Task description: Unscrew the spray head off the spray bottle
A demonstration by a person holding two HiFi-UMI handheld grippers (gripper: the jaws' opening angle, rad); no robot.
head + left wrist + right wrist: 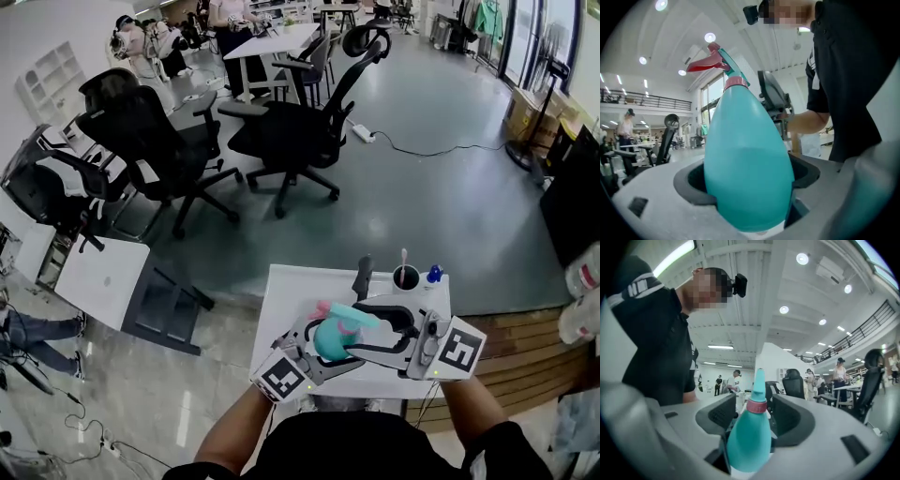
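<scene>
Spray bottle [330, 339] looks held up above the worktop [284, 300], between both claws and close to the person's body. L claw [749, 180] is clamped on the fat teal body low down, pads pressing either side. That's prob. because it's the widest, firmest spot to resist twisting, and it leaves the neck free. Bottle sits roughly upright in that grip, spray head [716, 60] on top w/ its red trigger sticking out sideways.

R claw [752, 416] faces it from the opposite side, jaws spread wide & gripping nothing. The pink collar [757, 406] and narrow neck stand between the pads w/ clear gaps both sides. Reads as the stage just ahead of a twist (collar seems seated on the neck, no thread showing, so the head isn't off yet).

Judgement: next move needs the R claw to close on the collar/head and turn it while the L claw keeps the body from rotating. Risks: the smooth tapered body could slip round in the L pads, or the trigger could foul a jaw.
</scene>
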